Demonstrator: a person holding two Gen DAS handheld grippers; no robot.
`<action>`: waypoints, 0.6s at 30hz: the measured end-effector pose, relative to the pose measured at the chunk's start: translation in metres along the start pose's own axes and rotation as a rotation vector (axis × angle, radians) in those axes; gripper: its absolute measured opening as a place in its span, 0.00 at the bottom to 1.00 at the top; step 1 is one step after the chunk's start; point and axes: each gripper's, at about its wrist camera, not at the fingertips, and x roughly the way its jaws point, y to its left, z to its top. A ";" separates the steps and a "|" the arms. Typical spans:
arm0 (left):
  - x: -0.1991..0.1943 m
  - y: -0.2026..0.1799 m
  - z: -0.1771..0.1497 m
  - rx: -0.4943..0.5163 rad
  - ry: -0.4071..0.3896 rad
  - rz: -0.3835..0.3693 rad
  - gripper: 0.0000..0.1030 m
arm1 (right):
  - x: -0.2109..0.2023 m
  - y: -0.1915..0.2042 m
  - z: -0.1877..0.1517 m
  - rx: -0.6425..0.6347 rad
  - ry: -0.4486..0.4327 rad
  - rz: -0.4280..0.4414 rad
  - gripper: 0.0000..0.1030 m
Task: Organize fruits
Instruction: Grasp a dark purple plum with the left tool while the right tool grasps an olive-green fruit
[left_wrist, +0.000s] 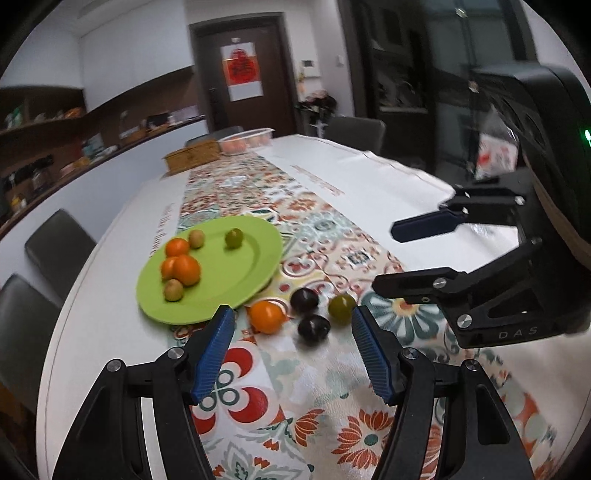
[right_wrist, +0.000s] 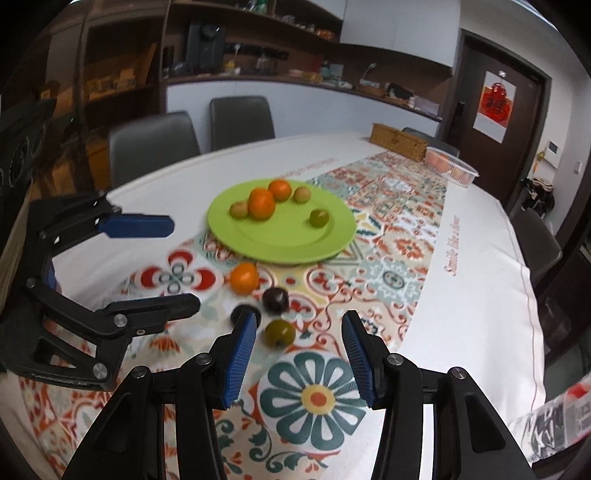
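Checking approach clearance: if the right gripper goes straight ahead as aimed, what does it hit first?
Probably the green fruit on the cloth, just past the open right gripper and left of centre; depth is unclear.

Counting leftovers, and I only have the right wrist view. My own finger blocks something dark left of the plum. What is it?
Observer: A second dark plum, whole, lying beside the first plum.
Operator: So how many are off the plate?
Observer: Four on the runner: both plums, one orange and one green fruit.
Operator: Is the left gripper holding anything?
Observer: No. Its jaws are open with nothing between them.
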 end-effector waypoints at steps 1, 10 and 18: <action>0.003 -0.002 0.000 0.019 0.004 -0.004 0.63 | 0.002 0.000 -0.002 -0.009 0.007 0.008 0.48; 0.031 -0.014 -0.004 0.177 0.067 -0.084 0.59 | 0.026 0.004 -0.014 -0.095 0.059 0.068 0.48; 0.054 -0.010 -0.006 0.207 0.121 -0.136 0.45 | 0.047 0.005 -0.016 -0.127 0.096 0.105 0.47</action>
